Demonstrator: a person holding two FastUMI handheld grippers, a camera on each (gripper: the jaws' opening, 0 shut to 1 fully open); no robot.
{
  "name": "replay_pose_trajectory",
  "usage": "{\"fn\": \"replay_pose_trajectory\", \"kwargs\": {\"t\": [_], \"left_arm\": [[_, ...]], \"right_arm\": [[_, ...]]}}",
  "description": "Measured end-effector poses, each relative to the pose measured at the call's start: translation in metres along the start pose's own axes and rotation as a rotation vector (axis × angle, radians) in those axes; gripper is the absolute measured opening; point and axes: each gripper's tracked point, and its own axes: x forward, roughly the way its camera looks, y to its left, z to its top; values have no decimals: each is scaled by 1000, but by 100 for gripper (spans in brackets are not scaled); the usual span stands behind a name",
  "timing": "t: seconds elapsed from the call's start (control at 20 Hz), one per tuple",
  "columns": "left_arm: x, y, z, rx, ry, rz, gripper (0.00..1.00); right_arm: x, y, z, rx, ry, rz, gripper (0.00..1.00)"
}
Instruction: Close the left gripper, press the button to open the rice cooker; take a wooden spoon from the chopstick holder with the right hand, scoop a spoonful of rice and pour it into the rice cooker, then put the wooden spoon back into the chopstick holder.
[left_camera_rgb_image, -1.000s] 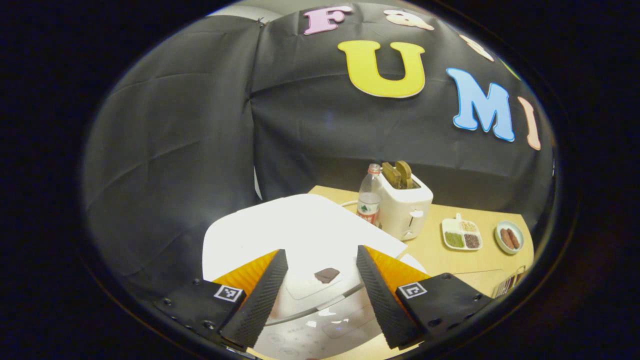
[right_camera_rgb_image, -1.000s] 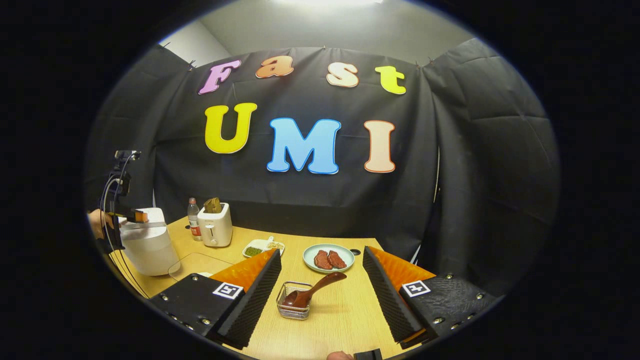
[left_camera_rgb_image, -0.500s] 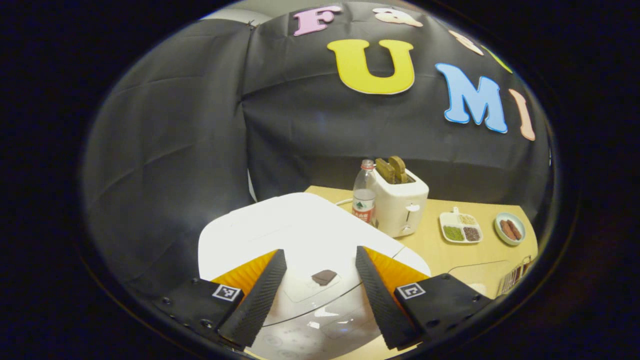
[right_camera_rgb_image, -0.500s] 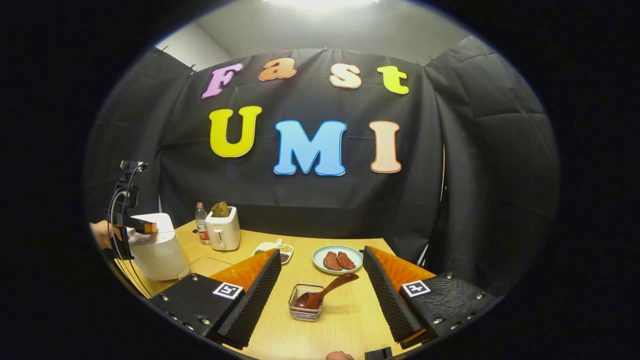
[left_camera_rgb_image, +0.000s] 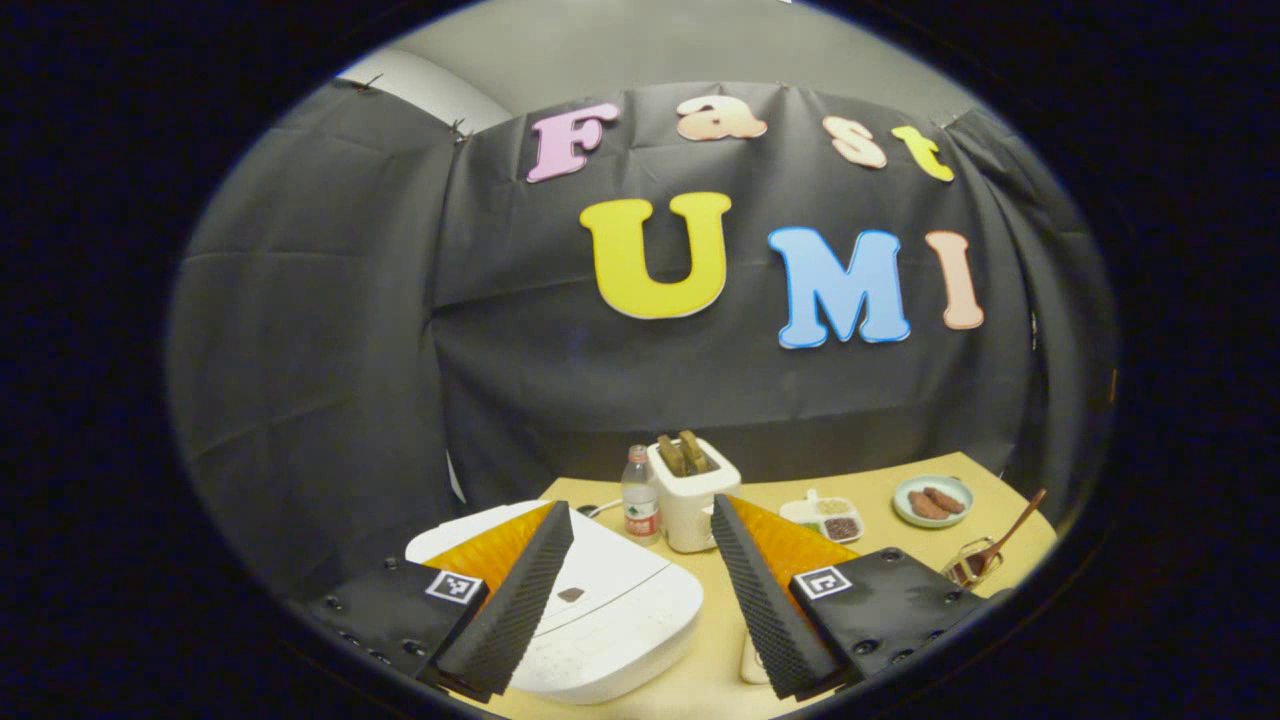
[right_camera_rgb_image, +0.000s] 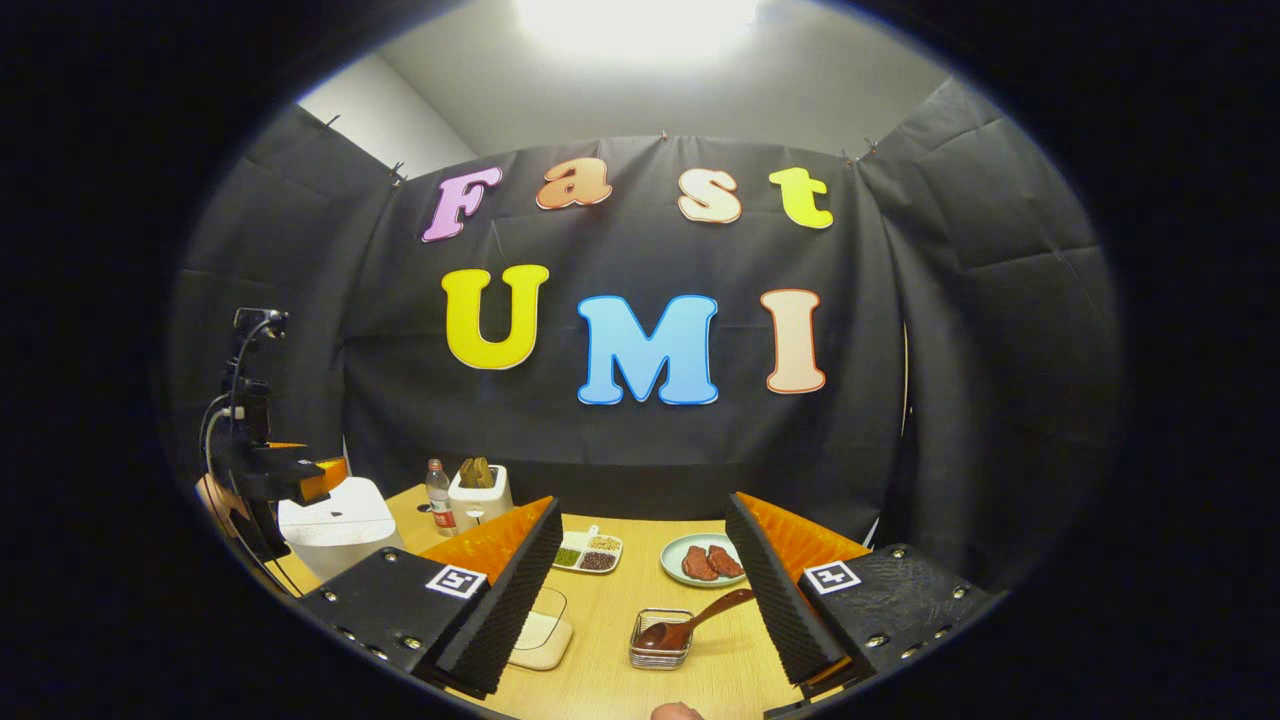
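The white rice cooker (left_camera_rgb_image: 610, 625) sits low in the left gripper view with its lid down and a small dark button (left_camera_rgb_image: 571, 594) on top. My left gripper (left_camera_rgb_image: 638, 505) hangs open above and behind it, touching nothing. In the right gripper view that same cooker (right_camera_rgb_image: 335, 525) stands at the far left, a hand holding the left gripper (right_camera_rgb_image: 295, 468) over it. A wooden spoon (right_camera_rgb_image: 690, 625) leans in the wire chopstick holder (right_camera_rgb_image: 660, 650) between my right gripper's (right_camera_rgb_image: 641, 500) open fingers, well ahead of them. A lidded rice box (right_camera_rgb_image: 540, 630) lies left of the holder.
Along the back of the wooden table (right_camera_rgb_image: 600, 690) stand a bottle (right_camera_rgb_image: 438, 497), a white toaster (right_camera_rgb_image: 478, 497), a divided dish (right_camera_rgb_image: 590, 552) of grains and a plate (right_camera_rgb_image: 705, 562) of meat. Black cloth walls close off the back and both sides.
Both grippers have drawn back and tilted up. The left one was close over the cooker lid and now sits farther from it. The spoon and holder look smaller and farther off.
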Motion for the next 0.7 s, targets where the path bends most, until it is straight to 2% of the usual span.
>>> {"fn": "replay_pose_trajectory", "kwargs": {"t": [0.3,0.7], "left_arm": [[-72,-46,38,-64,-121,-117,96],[-130,-70,51,-66,-242,-156,99]], "right_arm": [[-3,14,6,4,-31,7,99],[-15,24,1,47,-74,1,99]]}}
